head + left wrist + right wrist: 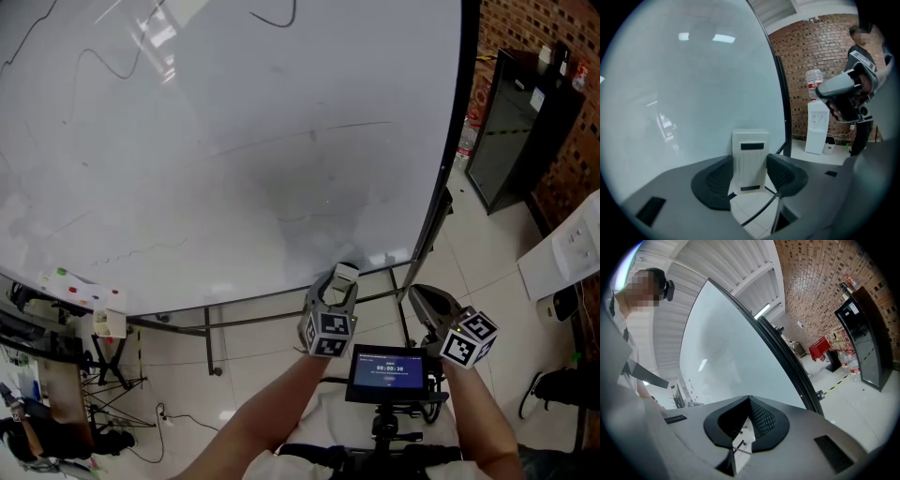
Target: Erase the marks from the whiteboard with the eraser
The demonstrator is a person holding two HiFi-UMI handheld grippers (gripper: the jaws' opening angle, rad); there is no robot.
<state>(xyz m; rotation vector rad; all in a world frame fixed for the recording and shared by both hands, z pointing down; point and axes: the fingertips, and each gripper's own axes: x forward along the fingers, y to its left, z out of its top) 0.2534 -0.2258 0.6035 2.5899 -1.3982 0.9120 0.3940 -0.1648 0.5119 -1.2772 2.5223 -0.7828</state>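
Note:
The whiteboard point(234, 159) fills most of the head view and carries thin dark marks, one at its top edge point(272, 19) and a curved one at upper left point(103, 61). Near the board's lower right edge, my left gripper point(339, 286) is shut on a white eraser point(345, 274). In the left gripper view the eraser point(750, 159) stands upright between the pads point(717, 180), with the board point(693, 84) close behind it. My right gripper point(420, 295) hangs to the right, off the board. Its jaws point(749, 401) meet at the tips with nothing between them.
A ledge with markers point(80, 291) runs along the board's lower left. The stand's black legs point(211, 337) cross the tiled floor below. A black cabinet point(520, 122) and a water bottle point(466, 141) stand at right by a brick wall. A small screen point(389, 367) sits at my chest.

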